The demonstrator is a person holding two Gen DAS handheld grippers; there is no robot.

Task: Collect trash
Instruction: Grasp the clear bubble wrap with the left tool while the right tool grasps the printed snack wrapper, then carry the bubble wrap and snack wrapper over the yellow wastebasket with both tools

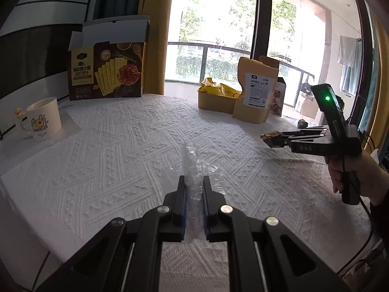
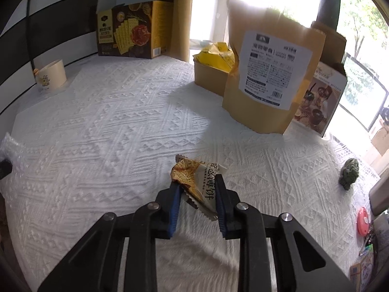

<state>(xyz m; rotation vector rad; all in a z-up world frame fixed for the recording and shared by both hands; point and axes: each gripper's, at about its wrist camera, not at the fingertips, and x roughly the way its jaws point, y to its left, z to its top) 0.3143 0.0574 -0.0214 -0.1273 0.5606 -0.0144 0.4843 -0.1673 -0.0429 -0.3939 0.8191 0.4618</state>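
Observation:
My left gripper [image 1: 193, 178] is shut on a crumpled clear plastic wrapper [image 1: 194, 158], which sticks up and forward from between the pads over the white textured tablecloth [image 1: 121, 146]. My right gripper [image 2: 197, 182] is shut on a brown and white snack wrapper [image 2: 194, 172]; both blue pads touch its sides. In the left wrist view the right gripper [image 1: 267, 141] is at the right, held by a hand, with the snack wrapper [image 1: 268, 135] poking from its tip just above the cloth. The clear wrapper [image 2: 8, 143] also shows at the far left edge of the right wrist view.
At the back stand an open cracker box [image 1: 107, 70], a kraft tub holding a yellow bag [image 1: 214, 102] and a tall kraft pouch [image 1: 257, 92]. A cream mug [image 1: 43, 119] sits at the left. A small green figurine [image 2: 350, 172] lies near the right edge.

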